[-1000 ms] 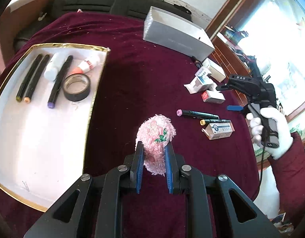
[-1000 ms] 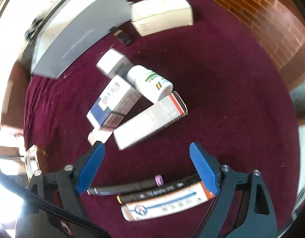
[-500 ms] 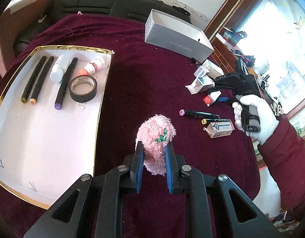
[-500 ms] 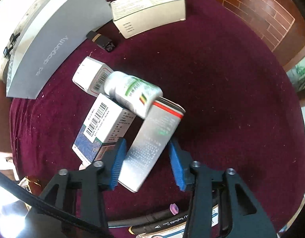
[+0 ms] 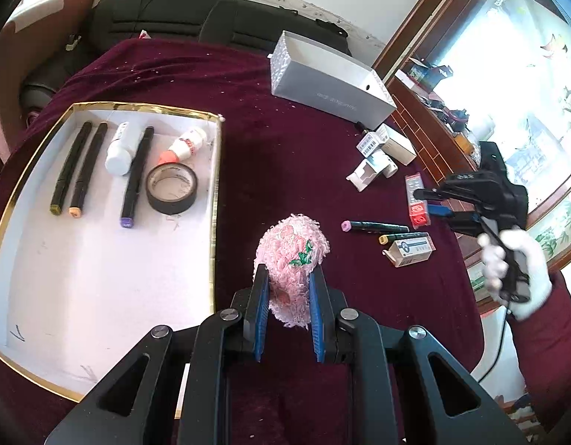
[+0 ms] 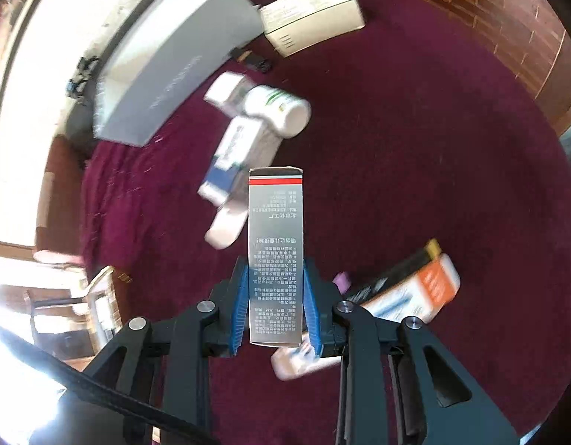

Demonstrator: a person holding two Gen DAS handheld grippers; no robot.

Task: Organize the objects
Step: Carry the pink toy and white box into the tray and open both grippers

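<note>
- The left gripper (image 5: 287, 309) is clenched on a pink fluffy ball (image 5: 292, 256), held over the maroon cloth (image 5: 285, 148) just right of the tray's right edge.
- The right gripper (image 6: 274, 307) is clenched on a silver carton (image 6: 276, 256) with a red and black band at its far end; in the left wrist view this carton (image 5: 417, 200) sticks out left of the claw, lifted clear of the cloth, with a white-gloved hand (image 5: 515, 270) on the handle.
- Below and near it lie two markers (image 5: 374, 226), one with a pink cap, and an orange-ended box (image 5: 411, 249), close together.
- Farther off sits a cluster of small cartons (image 5: 378, 155) with a white bottle (image 6: 278, 111) lying across them, then a beige box (image 6: 311, 15) and a long grey box (image 5: 330, 85), open on top.
- The gold-rimmed tray (image 5: 215, 170) at the left holds three black markers (image 5: 135, 178), a white bottle, an orange-capped bottle (image 5: 183, 144) and a roll of black tape (image 5: 172, 189), all at its far end; its near half is bare white.
- The cloth covers a rounded table; a black sofa (image 5: 174, 26) stands beyond the far edge, a brick ledge (image 6: 508, 26) and bright window to the right.
- Bare cloth lies between the tray and the scattered cartons.
</note>
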